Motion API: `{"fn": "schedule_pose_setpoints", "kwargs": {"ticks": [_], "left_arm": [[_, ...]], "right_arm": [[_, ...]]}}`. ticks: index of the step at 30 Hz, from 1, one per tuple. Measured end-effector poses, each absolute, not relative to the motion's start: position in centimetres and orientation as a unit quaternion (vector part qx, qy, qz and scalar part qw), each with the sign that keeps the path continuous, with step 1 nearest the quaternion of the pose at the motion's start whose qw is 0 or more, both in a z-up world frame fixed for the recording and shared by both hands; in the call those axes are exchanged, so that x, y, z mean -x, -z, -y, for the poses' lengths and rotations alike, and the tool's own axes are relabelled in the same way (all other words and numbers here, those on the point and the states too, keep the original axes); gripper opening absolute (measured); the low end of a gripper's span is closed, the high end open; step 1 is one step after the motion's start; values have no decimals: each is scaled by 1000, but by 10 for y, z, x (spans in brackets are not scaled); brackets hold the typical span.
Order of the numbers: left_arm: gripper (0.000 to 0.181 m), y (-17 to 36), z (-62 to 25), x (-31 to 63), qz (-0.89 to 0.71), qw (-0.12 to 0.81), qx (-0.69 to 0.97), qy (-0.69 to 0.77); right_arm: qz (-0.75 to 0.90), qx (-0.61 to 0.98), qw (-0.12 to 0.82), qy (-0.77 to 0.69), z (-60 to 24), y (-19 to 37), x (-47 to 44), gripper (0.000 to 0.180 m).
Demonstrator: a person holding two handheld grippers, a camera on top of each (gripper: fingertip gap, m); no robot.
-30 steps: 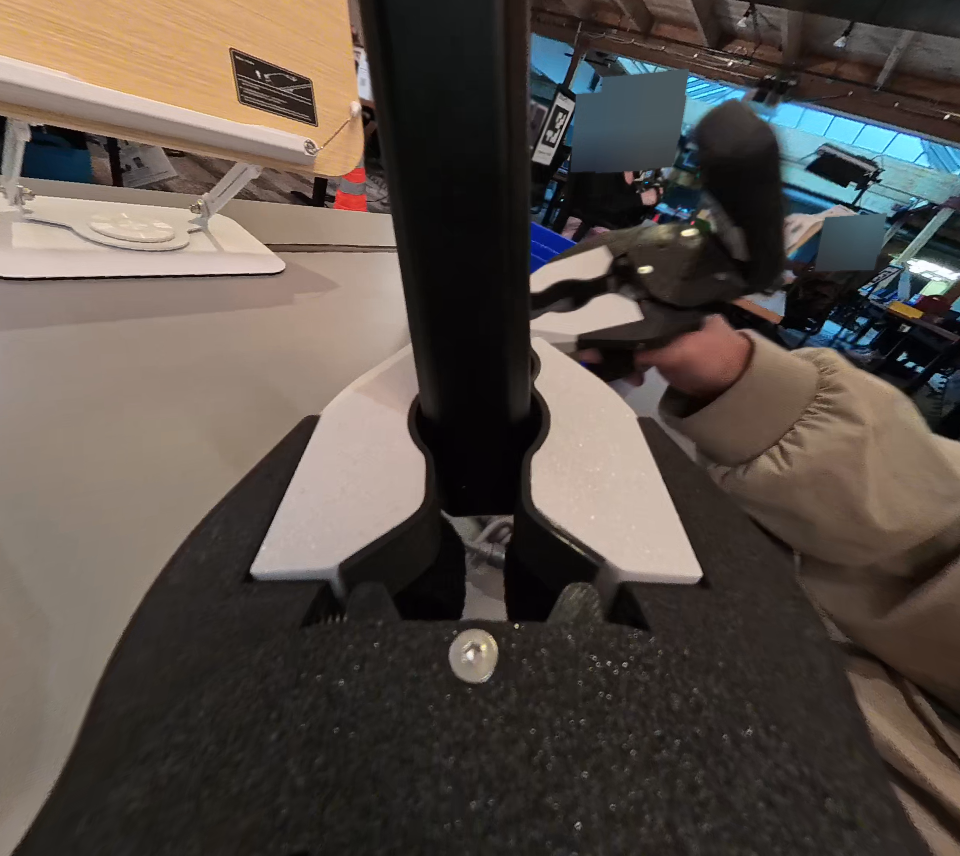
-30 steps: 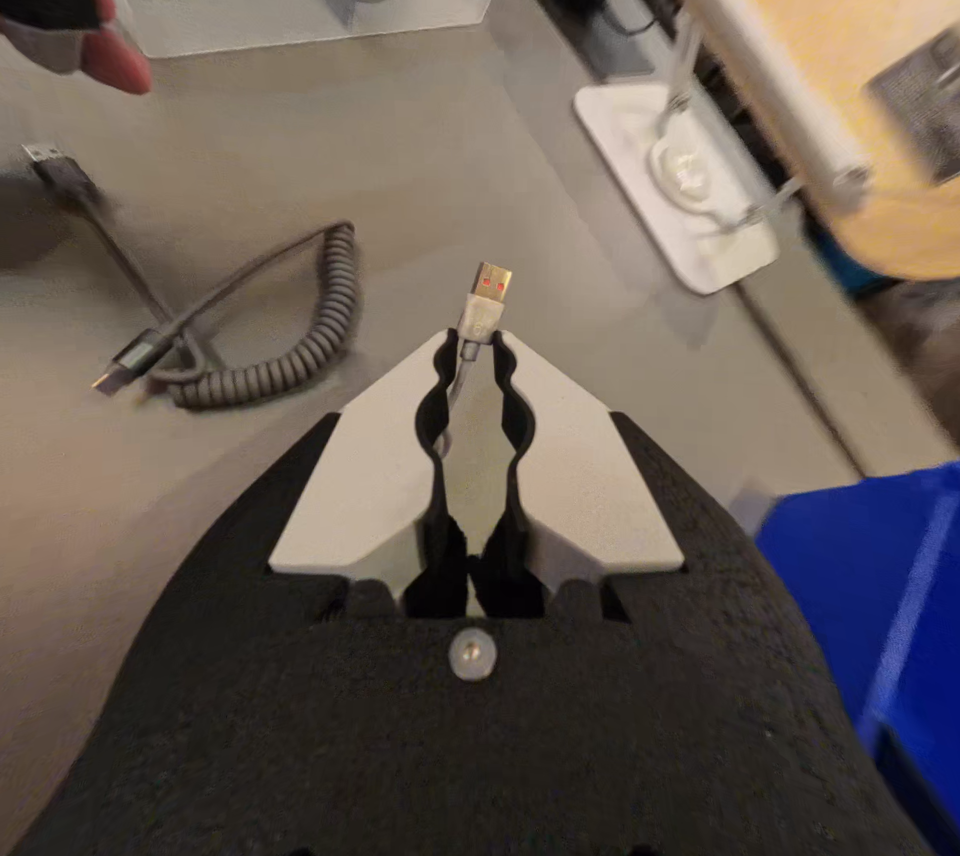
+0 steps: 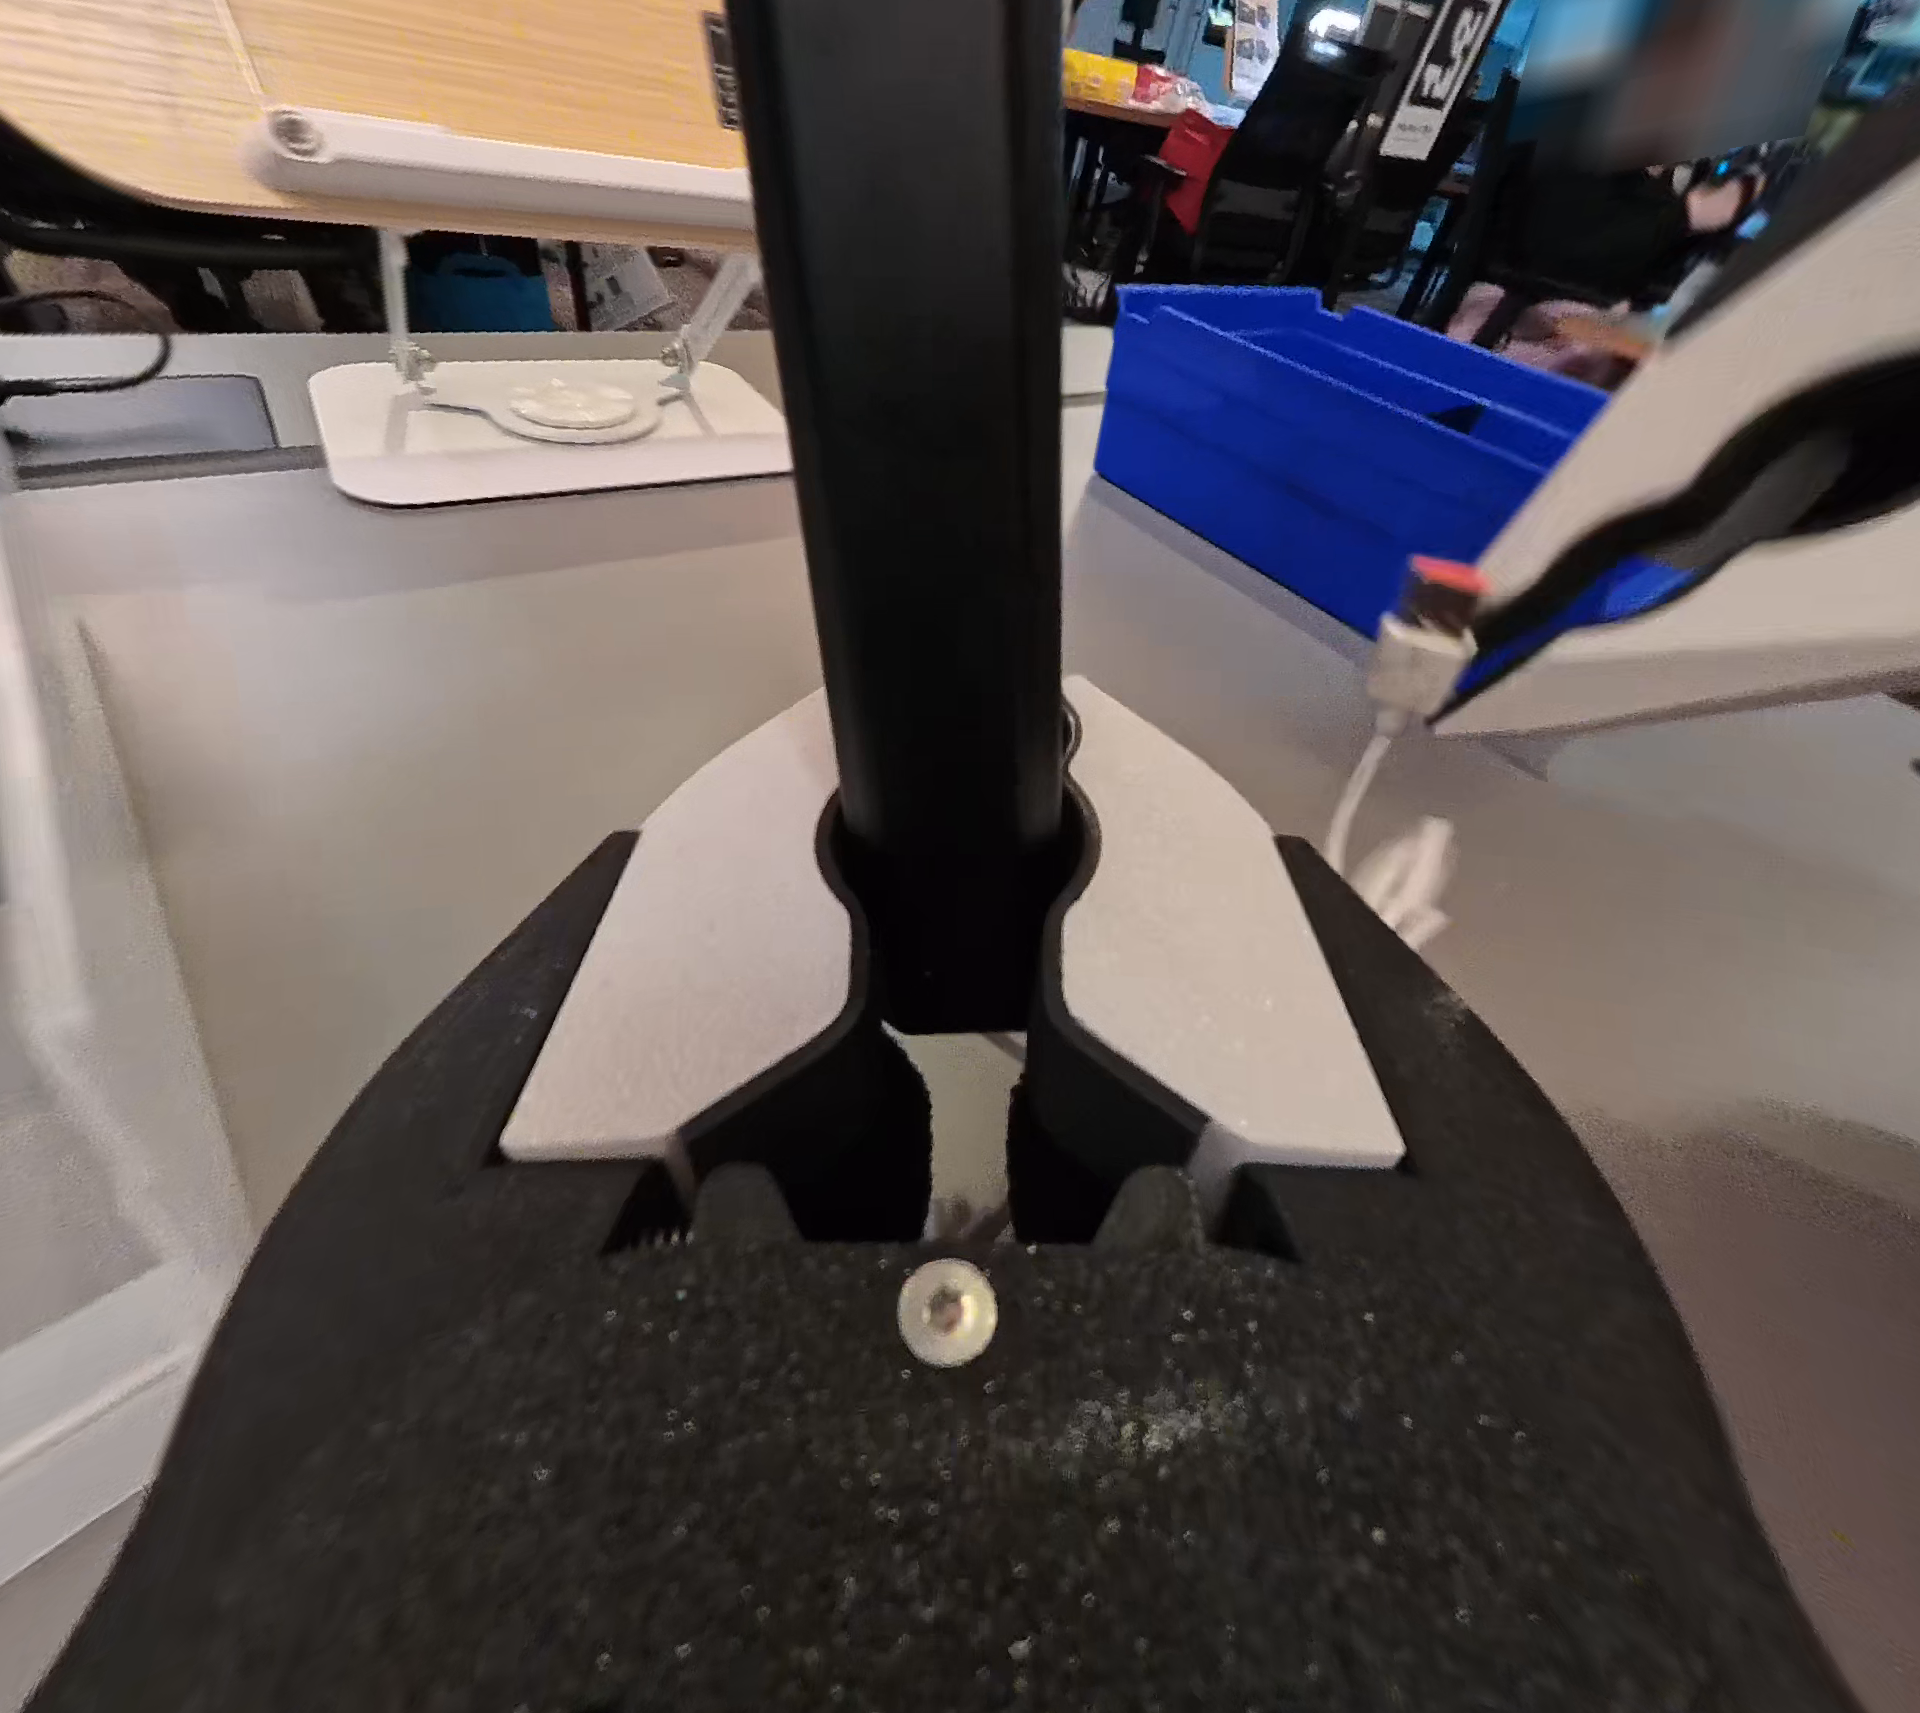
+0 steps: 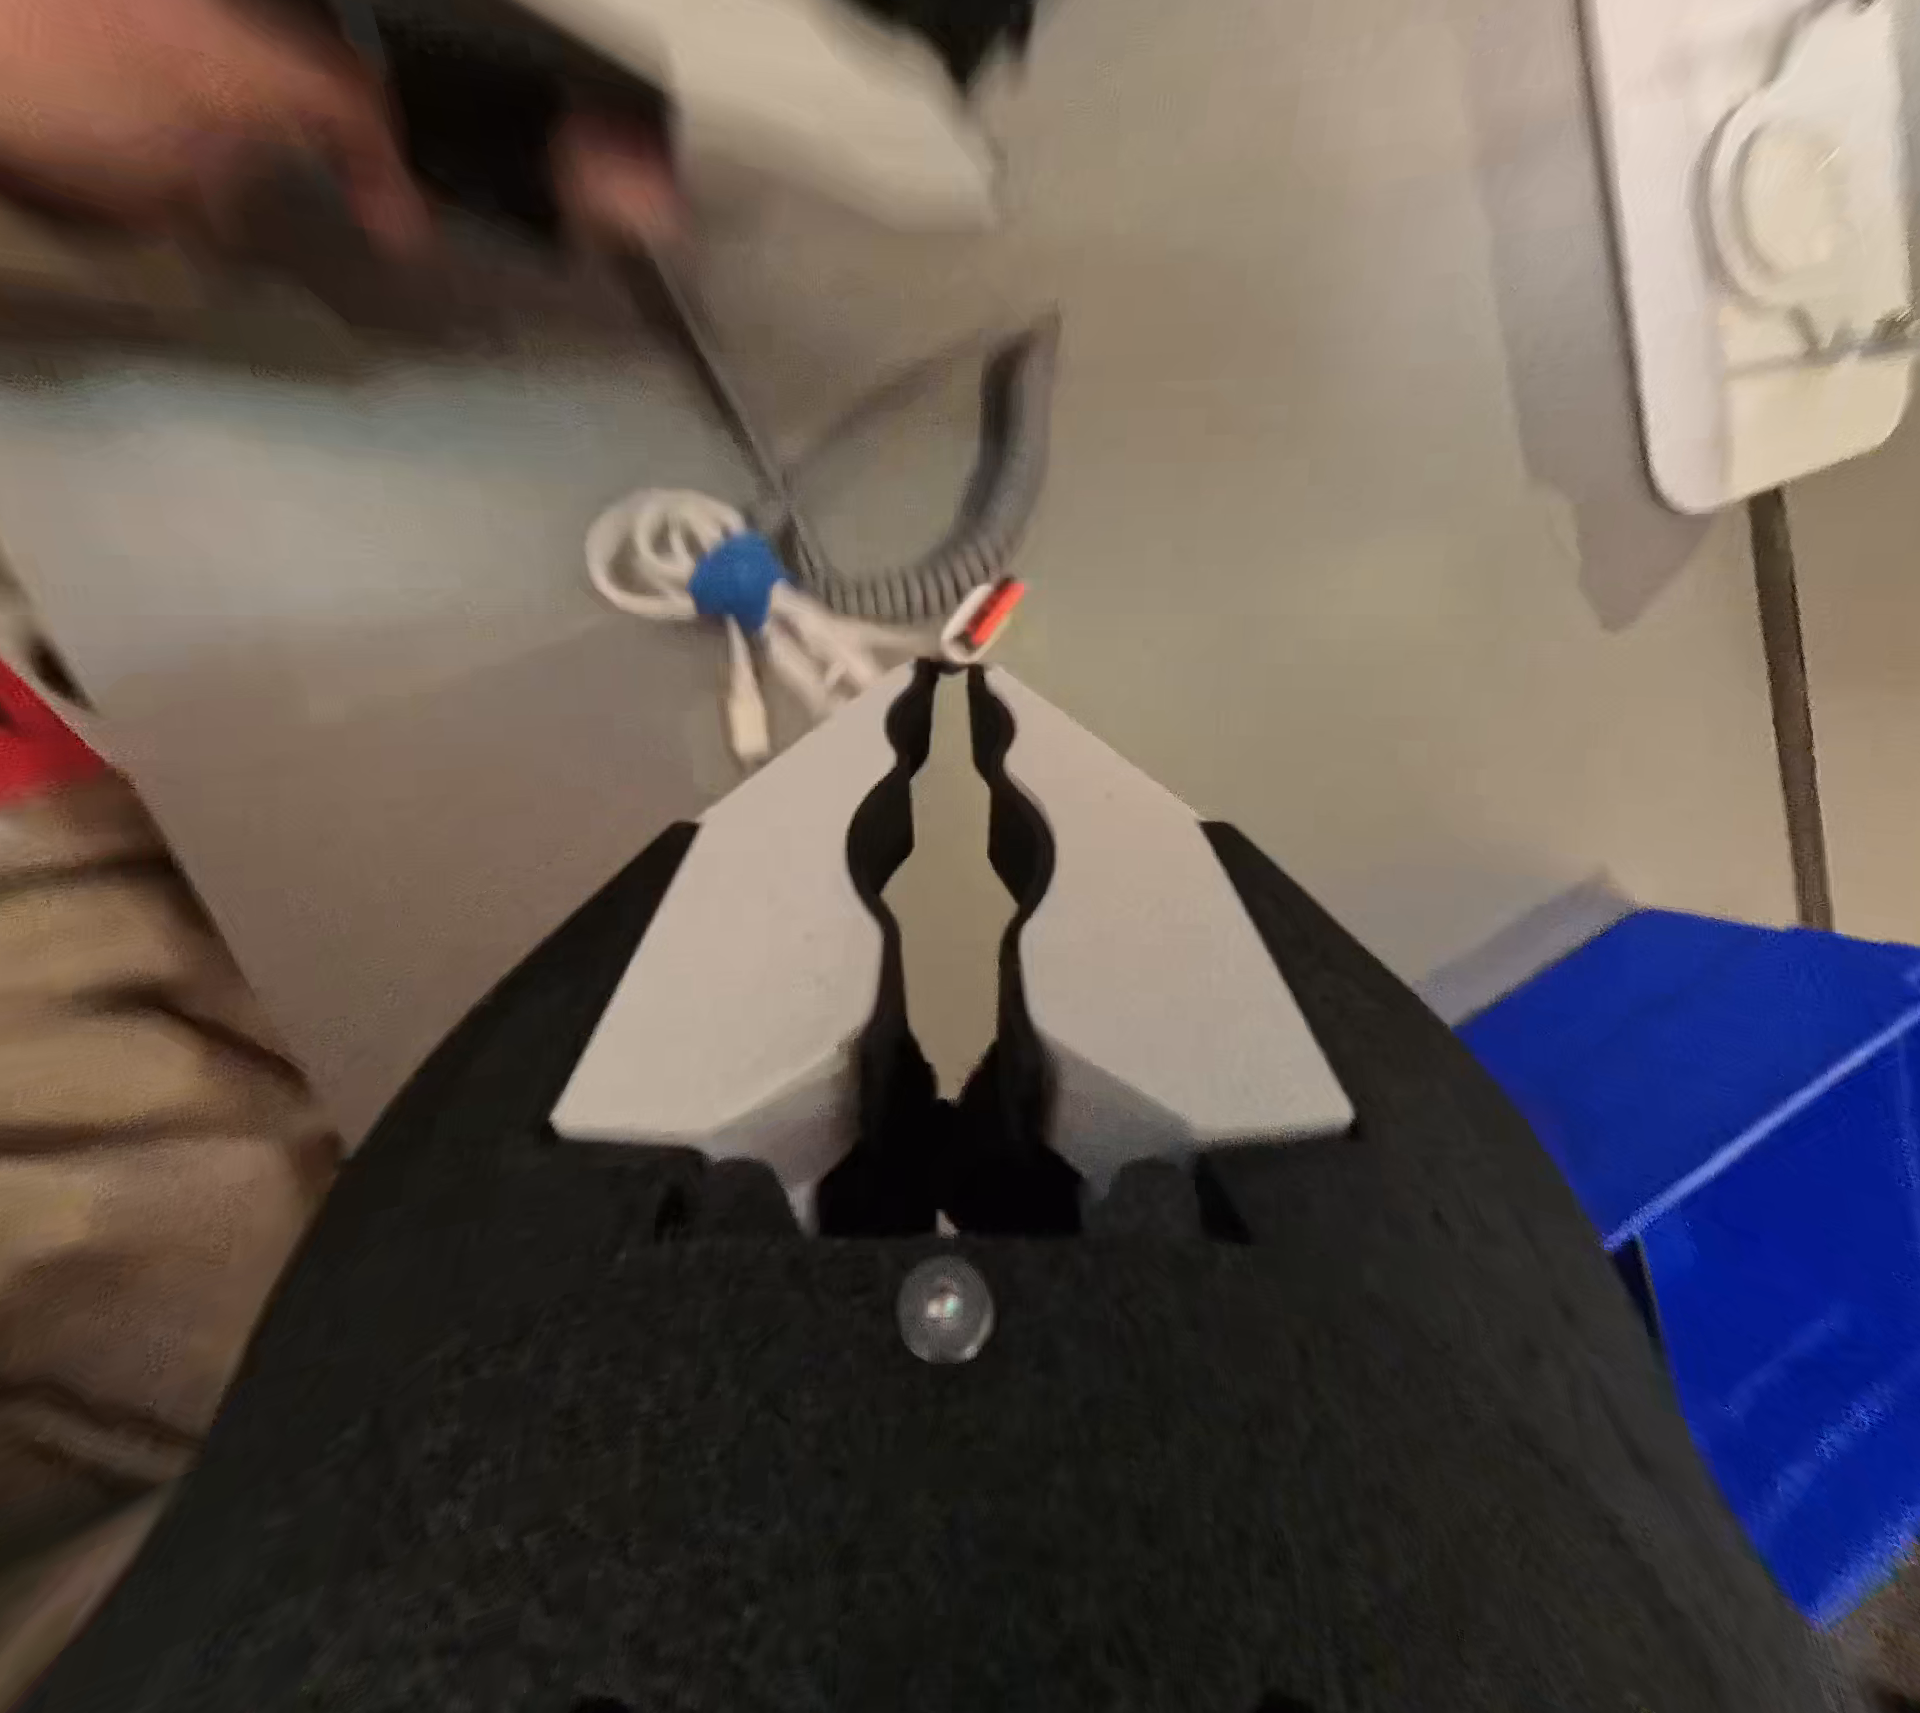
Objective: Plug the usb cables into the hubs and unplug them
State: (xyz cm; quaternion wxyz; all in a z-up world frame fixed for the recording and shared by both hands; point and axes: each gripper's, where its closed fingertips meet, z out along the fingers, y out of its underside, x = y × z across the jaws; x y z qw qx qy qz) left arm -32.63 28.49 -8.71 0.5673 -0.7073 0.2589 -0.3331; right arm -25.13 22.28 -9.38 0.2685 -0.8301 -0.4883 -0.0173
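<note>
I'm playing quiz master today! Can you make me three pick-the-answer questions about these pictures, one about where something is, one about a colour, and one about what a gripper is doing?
1. Where is the blue bin?
A. on the grey table
B. on the floor
C. in a gripper

2. What colour is the inside of the USB plug?
A. green
B. red
C. yellow

3. What is the left gripper doing?
A. hanging open
B. squeezing a white cable
C. gripping the black hub

Answers: 1 A, it rests on the tabletop. 2 B, its tip shows red. 3 C, the fingers are closed around the tall black bar.
</note>
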Motion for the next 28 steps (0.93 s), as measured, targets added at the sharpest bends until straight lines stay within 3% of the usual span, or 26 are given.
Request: {"fn": "schedule_pose_setpoints", "kwargs": {"ticks": [1, 3, 6, 10, 12, 15, 17, 20, 23, 25, 26, 28], "left_arm": [[31, 85, -288, 333, -251, 570, 706, 338], [31, 81, -292, 344, -243, 577, 702, 339], [31, 77, -295, 353, -244, 584, 699, 331], [31, 75, -289, 353, -259, 582, 692, 341], [31, 76, -286, 351, -264, 577, 690, 348], [31, 78, -283, 345, -267, 566, 691, 362], [31, 80, -281, 342, -270, 559, 691, 370], [31, 79, -279, 337, -274, 556, 689, 377], [31, 80, -278, 332, -279, 552, 686, 382], [31, 81, -277, 329, -279, 547, 687, 388], [31, 81, -276, 328, -277, 545, 687, 392], [31, 81, -275, 328, -275, 543, 687, 396]], "right_arm": [[503, 828, 242, 53, -224, 110, 231, 0], [521, 824, 192, 111, -232, 139, 202, 0], [513, 822, 241, 57, -249, 155, 218, 0], [377, 867, 323, 36, -268, 145, 176, 0], [261, 892, 355, -97, -262, 143, 180, 15], [141, 862, 357, -331, -245, 140, 211, 51], [120, 866, 355, -332, -241, 151, 218, 59], [165, 903, 343, -197, -239, 177, 226, 79], [148, 905, 342, -203, -242, 177, 248, 76], [155, 902, 339, -217, -243, 175, 257, 59], [165, 898, 334, -236, -241, 173, 263, 42], [166, 894, 327, -258, -242, 171, 266, 36]]}}
